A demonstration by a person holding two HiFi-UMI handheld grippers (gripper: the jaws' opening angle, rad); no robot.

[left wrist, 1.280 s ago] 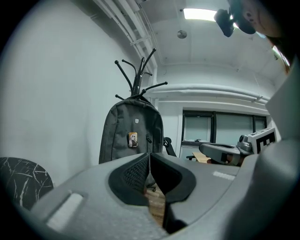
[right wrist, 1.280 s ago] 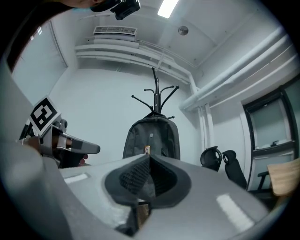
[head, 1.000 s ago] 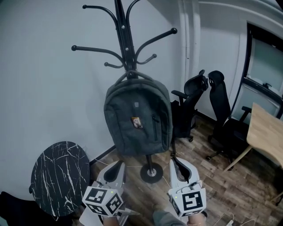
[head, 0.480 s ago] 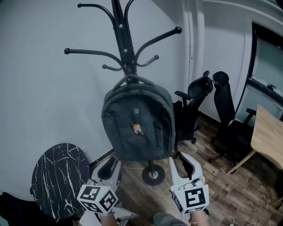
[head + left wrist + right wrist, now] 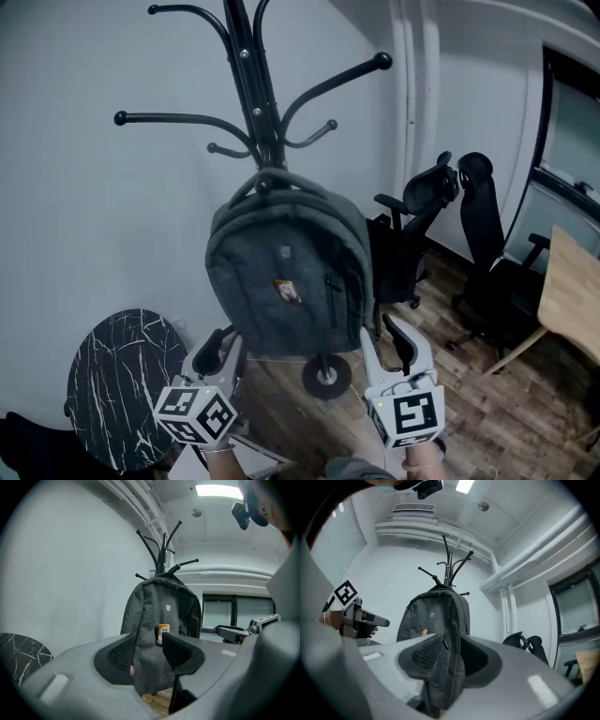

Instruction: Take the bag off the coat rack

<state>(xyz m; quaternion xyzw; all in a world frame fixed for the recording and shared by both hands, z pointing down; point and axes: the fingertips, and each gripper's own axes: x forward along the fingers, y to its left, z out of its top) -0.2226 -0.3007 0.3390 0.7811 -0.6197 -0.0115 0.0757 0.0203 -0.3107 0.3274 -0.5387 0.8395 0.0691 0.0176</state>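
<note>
Grey bag (image 5: 286,272) hangs on the black coat rack (image 5: 251,84). The left gripper (image 5: 221,349) and the right gripper (image 5: 394,339) are by its bottom corners. Both have just been opening their jaws. The bag shows in each gap, not squeezed.

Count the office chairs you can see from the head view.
2. The near chair stands just right of the bag; the far chair is further right, beside the table. Others may be hidden out of frame.
</note>
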